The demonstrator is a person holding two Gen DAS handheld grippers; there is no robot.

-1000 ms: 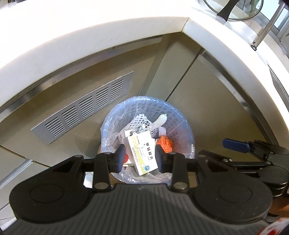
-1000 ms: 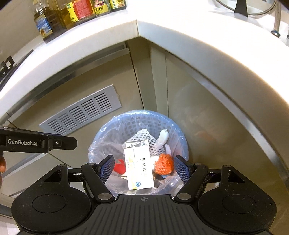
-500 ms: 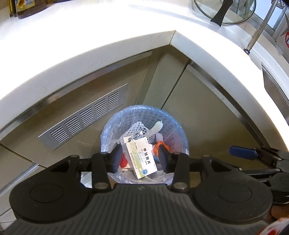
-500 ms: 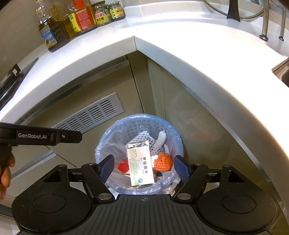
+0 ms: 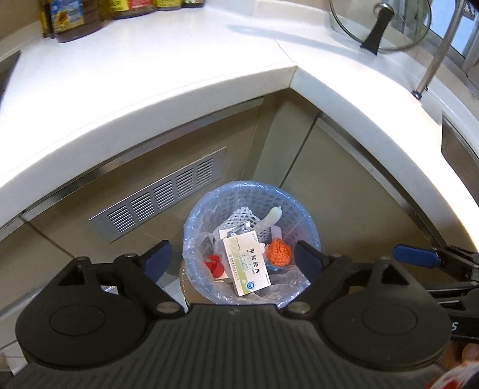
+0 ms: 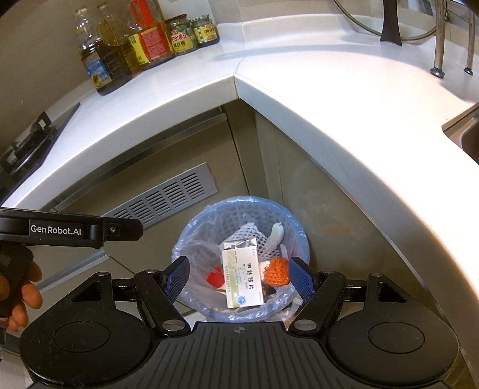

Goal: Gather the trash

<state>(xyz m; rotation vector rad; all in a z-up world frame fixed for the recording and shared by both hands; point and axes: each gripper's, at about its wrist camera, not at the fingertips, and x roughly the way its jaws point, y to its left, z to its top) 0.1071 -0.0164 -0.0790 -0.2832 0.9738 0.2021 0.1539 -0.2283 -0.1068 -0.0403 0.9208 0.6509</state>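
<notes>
A blue mesh bin (image 5: 252, 185) (image 6: 239, 200) with a clear liner stands on the floor in the cabinet corner. Inside lie a white-green medicine box (image 5: 247, 263) (image 6: 242, 279), an orange netted ball (image 5: 278, 252) (image 6: 277, 272), a red piece (image 5: 214, 264) (image 6: 215, 278) and white foam netting (image 5: 236, 220) (image 6: 248, 233). My left gripper (image 5: 232, 258) hovers above the bin. Its jaws are opening wide and hold nothing. My right gripper (image 6: 239, 279) also hangs over the bin, open and empty. The box rests in the bin below both.
A white L-shaped countertop (image 5: 179, 83) (image 6: 344, 98) overhangs the corner. Oil bottles and jars (image 6: 143, 45) stand at its back, beside a glass lid (image 5: 380, 27). A metal vent grille (image 5: 158, 194) (image 6: 167, 194) is set in the cabinet front. A stove (image 6: 27, 140) is on the left, a sink edge (image 6: 467, 128) on the right.
The left jaws went from nearly closed to wide apart. Both grippers rose and drew back, so the bin looks smaller and more countertop shows. The box stayed in the bin.
</notes>
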